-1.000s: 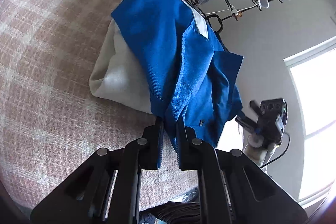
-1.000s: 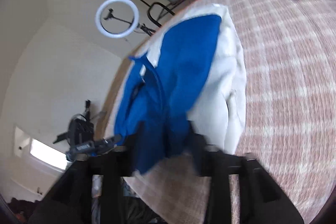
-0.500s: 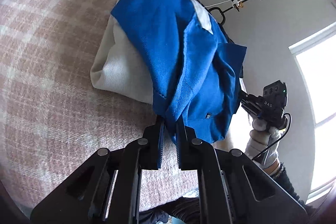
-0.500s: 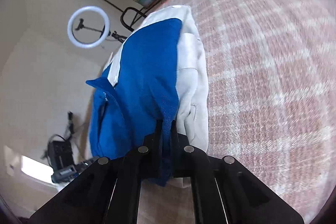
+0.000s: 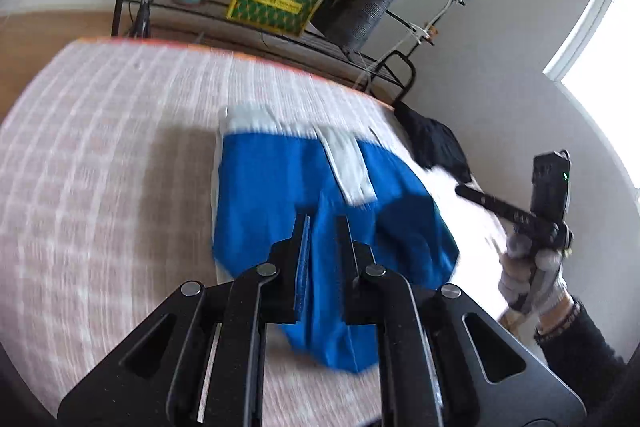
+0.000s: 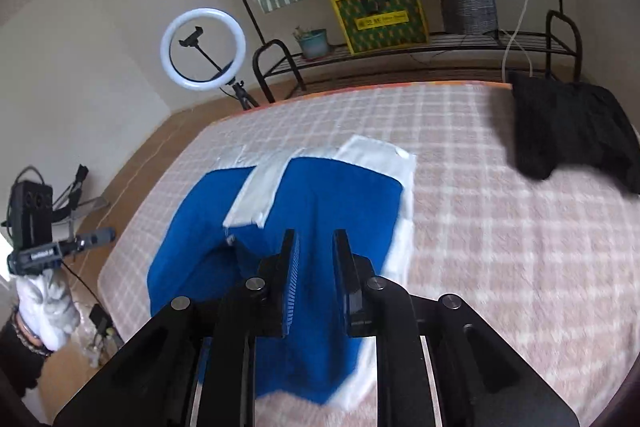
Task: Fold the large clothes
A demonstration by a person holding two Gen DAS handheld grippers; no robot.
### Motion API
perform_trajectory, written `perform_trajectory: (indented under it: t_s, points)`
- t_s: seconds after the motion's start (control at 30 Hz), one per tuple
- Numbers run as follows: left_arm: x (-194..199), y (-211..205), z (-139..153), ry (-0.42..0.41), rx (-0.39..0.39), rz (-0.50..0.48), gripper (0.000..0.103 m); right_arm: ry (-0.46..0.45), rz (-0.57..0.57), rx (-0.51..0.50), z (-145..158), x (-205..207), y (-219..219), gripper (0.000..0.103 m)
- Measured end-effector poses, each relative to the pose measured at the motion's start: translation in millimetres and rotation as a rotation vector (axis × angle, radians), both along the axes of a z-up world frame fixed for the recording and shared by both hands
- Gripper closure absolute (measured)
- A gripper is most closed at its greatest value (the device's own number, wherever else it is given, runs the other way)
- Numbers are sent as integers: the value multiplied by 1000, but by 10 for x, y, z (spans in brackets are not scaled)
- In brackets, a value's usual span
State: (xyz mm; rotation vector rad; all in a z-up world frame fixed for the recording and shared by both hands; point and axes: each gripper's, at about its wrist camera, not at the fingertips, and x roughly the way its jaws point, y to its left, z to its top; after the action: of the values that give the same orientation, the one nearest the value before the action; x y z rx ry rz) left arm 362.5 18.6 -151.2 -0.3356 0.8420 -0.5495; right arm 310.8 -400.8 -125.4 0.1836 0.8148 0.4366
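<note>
Blue-and-white garment: in the left wrist view it is lying on the pink checked bedspread, spreading away from the gripper toward the far edge of the bed, with a white strip crossing its upper part.
Left gripper: its jaws are sitting nearly pressed together, and a fold of the blue cloth is running up between them, so it is pinching the garment's near edge; the picture is smeared.
Cloth below the left jaws: a blue flap is hanging down past the fingers toward the camera.
Right-hand tool from the left: the other gripper is showing at the right, gripped by a gloved hand with a dark sleeve, beside the garment's right edge.
Black clothing: it is lying at the far right corner of the bed, apart from the garment.
Right wrist view, garment: it is lying straight ahead of the fingers and under them, its white edge trailing along the right side.
Right gripper: its jaws are opening, standing a narrow gap apart, with blue cloth filling the gap; whether the pads are pressing it I cannot tell.
Left-hand tool from the right: it is showing at the far left, off the bed's edge.
Ring light: it is standing beyond the bed, near a metal rack.
</note>
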Motion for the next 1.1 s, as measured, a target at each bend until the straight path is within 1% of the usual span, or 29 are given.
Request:
perform_trajectory:
  t_s: [0.03,0.07,0.13,0.17,0.2,0.23,0.3,0.33,0.37,0.4,0.47,0.5,0.57,0.6,0.63,0.7,0.73,0.8,0.83,0.87,0.93,1.0,1.03,1.1]
  points:
    - [125,-44,-3,-7,6,4,95,4,8,-17,-47,88,57,88]
    - [294,-118,-35,2,15,-3,95,7,17,-41,-74,171,138,88]
    - [537,-193,-188,46,12,-17,95,22,49,-111,-188,308,278,86]
    - [659,-249,-304,69,43,-14,95,41,60,-136,-259,354,314,84]
    - [706,-266,-374,73,71,-9,95,67,69,-151,-337,393,342,83]
    - [771,-283,-503,84,105,-8,95,84,80,-158,-418,426,345,82]
    - [837,-268,-787,138,130,-11,95,87,93,-126,-516,419,266,82]
    - [851,-246,-953,168,122,-18,96,93,89,-77,-601,422,194,82]
    - [846,-206,-1070,175,88,-25,96,103,89,-39,-690,426,143,81]
    - [831,-147,-1115,158,50,-24,96,95,90,-23,-728,418,117,81]
    - [849,-115,-1088,172,40,-28,97,104,103,-50,-674,432,143,82]
    - [852,-118,-1046,176,53,-31,97,118,113,-77,-621,451,175,82]
    - [853,-128,-874,133,86,-33,97,108,121,-105,-449,466,205,82]
    - [861,-132,-764,99,96,-31,97,73,129,-106,-332,477,219,82]
    - [886,-130,-659,68,101,-26,97,45,133,-106,-235,493,223,82]
    - [994,-153,-505,39,84,-20,97,8,128,-121,-94,594,256,82]
    - [1047,-183,-465,32,82,-20,97,-1,126,-132,-57,666,289,82]
    - [1186,-299,-408,8,105,-30,97,-4,131,-151,-40,824,393,82]
    - [1239,-360,-402,2,117,-35,97,4,138,-157,-62,910,455,81]
    - [1314,-425,-415,1,129,-38,97,11,147,-163,-94,979,504,78]
    - [1444,-487,-462,4,142,-25,97,23,160,-199,-203,1115,623,77]
    - [1588,-510,-586,30,158,-8,97,52,162,-238,-321,1215,673,76]
    - [1615,-513,-642,44,165,1,97,65,162,-231,-379,1256,661,76]
    - [1720,-509,-843,102,175,0,97,112,163,-176,-458,1369,596,76]
